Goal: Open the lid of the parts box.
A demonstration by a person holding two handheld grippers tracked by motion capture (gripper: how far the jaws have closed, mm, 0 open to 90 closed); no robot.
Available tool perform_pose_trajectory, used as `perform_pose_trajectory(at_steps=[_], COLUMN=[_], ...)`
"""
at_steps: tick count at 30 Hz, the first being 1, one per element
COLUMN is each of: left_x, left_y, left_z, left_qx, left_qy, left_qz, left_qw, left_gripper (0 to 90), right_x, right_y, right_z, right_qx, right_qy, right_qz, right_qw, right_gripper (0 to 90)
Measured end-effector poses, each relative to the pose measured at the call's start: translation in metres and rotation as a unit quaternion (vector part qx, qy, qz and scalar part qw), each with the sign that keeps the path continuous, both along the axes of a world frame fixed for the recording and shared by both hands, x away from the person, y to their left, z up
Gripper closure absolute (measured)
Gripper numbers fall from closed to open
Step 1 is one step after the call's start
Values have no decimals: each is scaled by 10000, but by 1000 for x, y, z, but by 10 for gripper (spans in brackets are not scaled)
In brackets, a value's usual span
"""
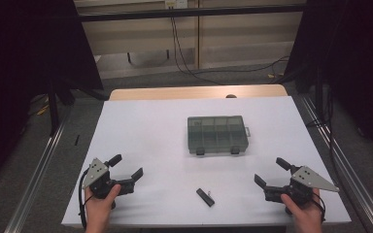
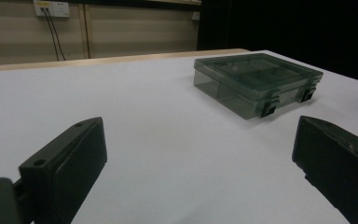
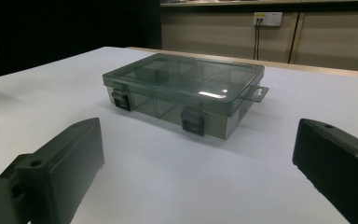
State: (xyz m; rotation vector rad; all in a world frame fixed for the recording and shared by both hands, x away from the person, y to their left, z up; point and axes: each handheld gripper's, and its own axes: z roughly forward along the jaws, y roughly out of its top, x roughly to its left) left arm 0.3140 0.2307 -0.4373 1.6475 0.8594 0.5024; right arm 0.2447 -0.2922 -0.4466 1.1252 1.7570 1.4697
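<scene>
The closed compartment box (image 1: 218, 134) was seen flat on the table (image 1: 141, 126). The left hand-held gripper (image 1: 127, 166) and right hand-held gripper (image 1: 268, 173) were held nearer than it, jaws apart and empty. A small black piece (image 1: 205, 197) was seen between them.

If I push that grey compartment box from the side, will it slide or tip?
The compartment box looks low and flat-bottomed, so it will probably slide rather than tip. Its clear plastic walls suggest something rigid and light, with compartments seemingly empty. The smooth white table likely offers little grip.
</scene>
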Motion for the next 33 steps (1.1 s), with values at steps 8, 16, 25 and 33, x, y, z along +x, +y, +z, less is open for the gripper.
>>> perform_pose_trajectory(at_steps=[8, 16, 25, 33], left_x=[2, 4, 7, 13], left_y=[-5, -9, -18, -30], left_z=[0, 1, 1, 2], left_qx=[17, 49, 121, 112], left_qy=[18, -2, 39, 102], left_qz=[-49, -73, -144, -184], left_qw=[10000, 10000, 9998, 9997], left_gripper=[28, 24, 23, 22], right_x=[1, 2, 4, 9], right_y=[2, 2, 1, 2], right_z=[0, 1, 1, 2], right_qx=[1, -36, -40, -108], right_qy=[12, 8, 19, 38], right_qz=[16, -3, -36, -54], right_qw=[10000, 10000, 10000, 9999], right_gripper=[14, 16, 16, 15])
